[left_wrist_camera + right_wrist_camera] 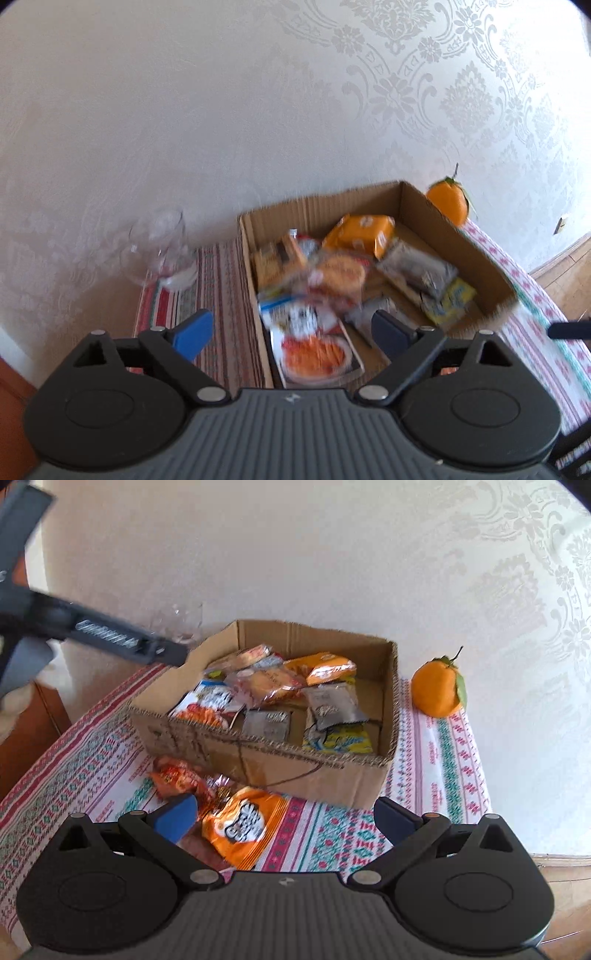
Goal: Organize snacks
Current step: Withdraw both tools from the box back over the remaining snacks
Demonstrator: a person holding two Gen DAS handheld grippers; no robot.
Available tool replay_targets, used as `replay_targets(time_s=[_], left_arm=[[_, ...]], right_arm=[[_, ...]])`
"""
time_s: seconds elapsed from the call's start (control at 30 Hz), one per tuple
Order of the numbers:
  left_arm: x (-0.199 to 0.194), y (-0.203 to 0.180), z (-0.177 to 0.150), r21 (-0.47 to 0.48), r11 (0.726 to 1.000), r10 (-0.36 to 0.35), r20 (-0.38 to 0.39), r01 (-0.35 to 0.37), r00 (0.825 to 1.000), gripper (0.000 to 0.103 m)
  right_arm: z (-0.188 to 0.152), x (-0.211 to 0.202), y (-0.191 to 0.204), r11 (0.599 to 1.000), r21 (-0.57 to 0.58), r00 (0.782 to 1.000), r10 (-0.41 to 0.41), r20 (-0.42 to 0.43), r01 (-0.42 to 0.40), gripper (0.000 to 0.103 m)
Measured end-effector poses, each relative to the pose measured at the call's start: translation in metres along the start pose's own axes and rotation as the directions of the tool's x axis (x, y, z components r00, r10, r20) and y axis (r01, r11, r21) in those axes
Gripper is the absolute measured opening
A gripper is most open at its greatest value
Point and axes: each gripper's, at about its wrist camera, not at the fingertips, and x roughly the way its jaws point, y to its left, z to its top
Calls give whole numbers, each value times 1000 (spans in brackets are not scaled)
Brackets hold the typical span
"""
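Observation:
An open cardboard box [317,205] [303,779] on the patterned tablecloth holds several snack packets, among them an orange pack [360,234] and a silver one [332,701]. My left gripper [291,332] hangs open above the box's near-left corner, with nothing between its fingers. My right gripper [286,819] is open low over the table in front of the box. An orange snack packet [240,827] lies on the cloth just inside its blue left finger [177,819], not gripped. A red packet [177,775] lies beside it against the box.
An orange fruit [447,203] [436,690] with a leaf stands right of the box by the wall. A clear glass [159,251] [181,624] stands left of the box. The table's edge [546,856] runs close on the right.

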Motion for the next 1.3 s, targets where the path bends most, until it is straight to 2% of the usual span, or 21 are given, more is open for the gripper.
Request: replay_targets(time_s=[0.1,0.17,0.23,0.47,0.63,0.9,1.07,1.3], left_arm=[[-16,1,-22,-29,999,21,2,-20,1000,93],[-28,-1,-37,-32,997,64,15,-63,998,93],[-36,-1,-51,-52,994,96,14,-95,995,98],[-44,14,-86,-178,980,90,-12,-91,996,98],[-46,21,-93,-211,973,98,-5,-97,995,98],[-45,22,-95,-215,972,102,3,-99,995,98],[-44,21,-96,-212,973,96,8,-92,995,98],[-36,8,-90,-161,984,72,-3,-71,997,98]], right_arm=[[-3,3,8,1000,-11,1000,7,-17,-7,103],[-4,6,13,1000,-20,1000,11,-26,-12,103],[-6,10,20,1000,-28,999,8,-34,-9,103],[-8,33,43,999,-52,997,-19,-75,15,103],[-6,51,54,997,-61,994,-52,-95,47,103],[-8,68,63,993,-65,989,-100,-110,94,103],[-19,66,59,992,-82,986,-106,-129,95,103],[-32,50,36,995,-65,986,-81,-149,72,103]])
